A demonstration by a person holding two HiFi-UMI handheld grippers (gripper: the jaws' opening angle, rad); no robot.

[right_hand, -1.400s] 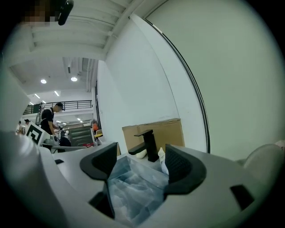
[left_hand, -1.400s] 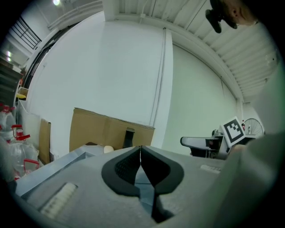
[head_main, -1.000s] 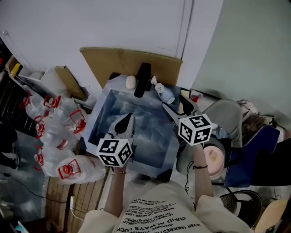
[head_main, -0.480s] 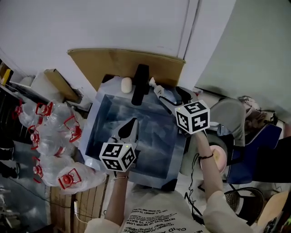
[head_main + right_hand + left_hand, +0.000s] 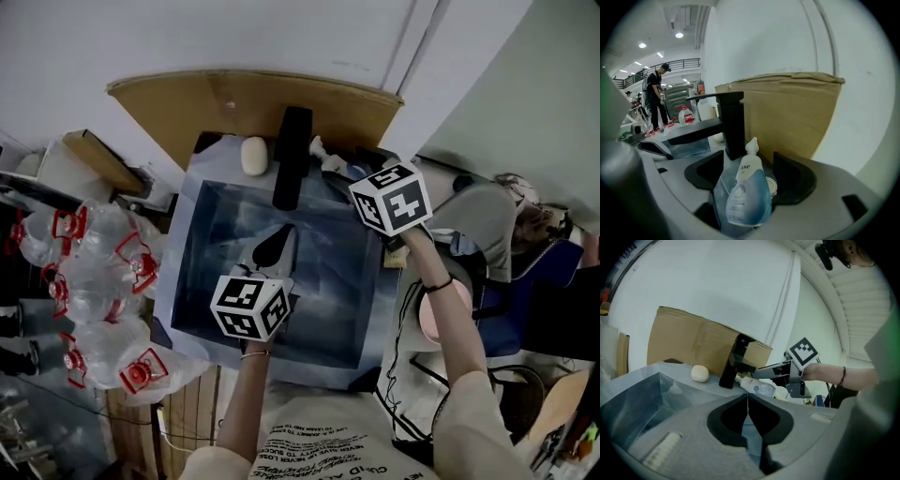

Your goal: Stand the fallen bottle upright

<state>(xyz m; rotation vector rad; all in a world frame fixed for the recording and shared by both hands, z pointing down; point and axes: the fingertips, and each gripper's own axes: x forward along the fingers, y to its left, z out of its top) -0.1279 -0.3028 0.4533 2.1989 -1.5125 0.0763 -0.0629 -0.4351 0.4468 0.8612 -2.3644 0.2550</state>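
A pale blue bottle (image 5: 745, 192) with a white nozzle lies on its side on the back right rim of the sink (image 5: 183, 234), just right of the black faucet (image 5: 291, 155). My right gripper (image 5: 747, 171) stands open with a jaw on each side of the bottle and small gaps showing. From the head view only the bottle's nozzle end (image 5: 323, 150) shows beyond the right gripper (image 5: 342, 173). The left gripper (image 5: 281, 242) hovers over the sink basin, shut and empty. In the left gripper view (image 5: 747, 399) its jaw tips meet, with the bottle (image 5: 757, 387) ahead.
A white soap bar (image 5: 253, 155) rests on the rim left of the faucet. Brown cardboard (image 5: 234, 103) leans on the wall behind. Several large water jugs with red handles (image 5: 94, 281) crowd the left side. A pink bowl (image 5: 441, 309) and bags sit at the right.
My right gripper has moved away toward the back rim and now straddles the bottle. The left gripper has stayed over the basin.
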